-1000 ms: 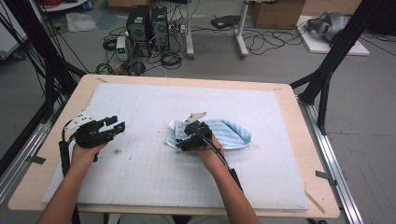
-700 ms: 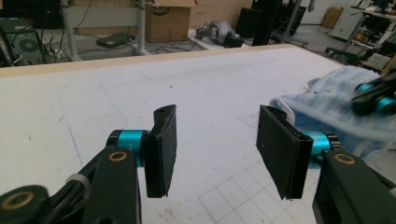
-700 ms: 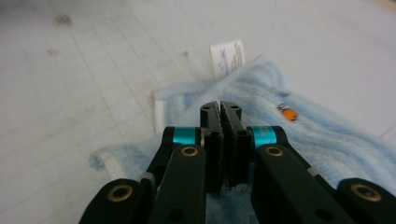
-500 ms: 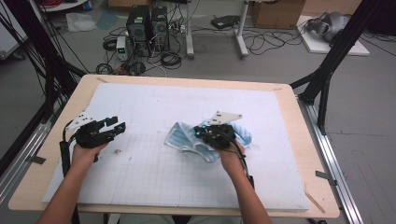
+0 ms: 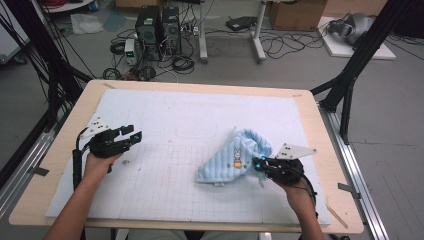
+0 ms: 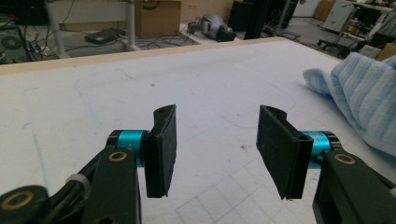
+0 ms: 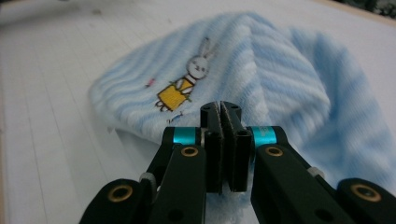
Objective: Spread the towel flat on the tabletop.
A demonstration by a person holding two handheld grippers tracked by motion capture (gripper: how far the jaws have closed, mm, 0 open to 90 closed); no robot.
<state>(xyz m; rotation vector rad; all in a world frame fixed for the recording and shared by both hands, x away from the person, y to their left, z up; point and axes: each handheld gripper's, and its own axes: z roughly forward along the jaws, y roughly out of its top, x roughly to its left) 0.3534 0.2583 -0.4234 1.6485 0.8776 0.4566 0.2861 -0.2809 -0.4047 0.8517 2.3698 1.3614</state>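
White mat (image 5: 190, 125), blue towel (image 5: 235, 157) (rabbit-printed) in right gripper (image 5: 261, 164)

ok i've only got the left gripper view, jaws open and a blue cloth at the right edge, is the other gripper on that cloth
Observer: Yes. The right gripper is shut on the near right edge of the blue cloth.
Operator: anything printed on it
Observer: A small rabbit picture in a yellow dress, on the upper side, just ahead of the shut jaws.
Operator: where's the cloth on the table
Observer: On the white mat, right of its middle, bunched rather than flat. The left gripper hangs well apart from it at the mat's left side.
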